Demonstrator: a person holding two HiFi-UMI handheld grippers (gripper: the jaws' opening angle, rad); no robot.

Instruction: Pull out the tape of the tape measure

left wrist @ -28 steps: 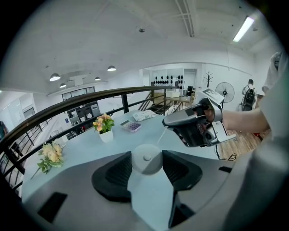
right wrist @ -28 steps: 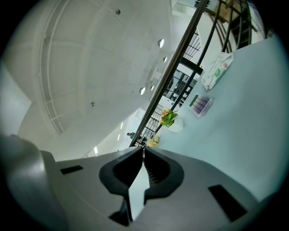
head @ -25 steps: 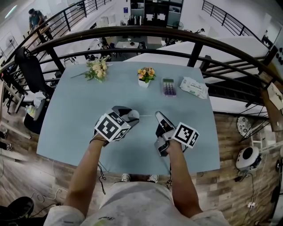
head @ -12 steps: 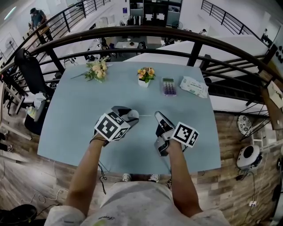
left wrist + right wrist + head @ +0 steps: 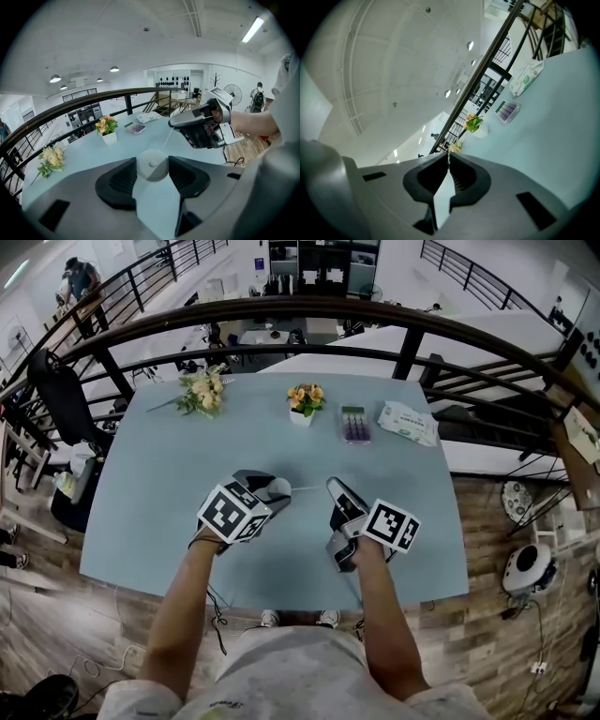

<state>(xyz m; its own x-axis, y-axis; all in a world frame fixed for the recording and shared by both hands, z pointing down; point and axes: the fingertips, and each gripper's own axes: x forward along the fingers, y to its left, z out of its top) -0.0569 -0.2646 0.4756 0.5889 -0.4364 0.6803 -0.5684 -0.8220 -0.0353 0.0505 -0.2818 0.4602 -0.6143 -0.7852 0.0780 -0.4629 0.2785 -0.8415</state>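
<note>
A round white tape measure (image 5: 278, 487) sits between the fingers of my left gripper (image 5: 272, 490), which is shut on its case above the middle of the pale blue table (image 5: 169, 484). In the left gripper view the case (image 5: 151, 165) fills the gap between the black pads (image 5: 123, 177). A thin white tape (image 5: 309, 487) runs from it to the right, into the tip of my right gripper (image 5: 330, 486). The right gripper (image 5: 174, 123) shows there too, pinching the tape (image 5: 168, 138). In the right gripper view the jaws (image 5: 448, 157) are shut with a white strip between them.
Along the table's far side lie a flower bouquet (image 5: 203, 390), a small pot of flowers (image 5: 307, 400), a purple calculator (image 5: 356, 424) and a pack of wipes (image 5: 409, 422). A dark railing (image 5: 309, 307) curves behind the table. The near table edge (image 5: 281, 601) is close to the person.
</note>
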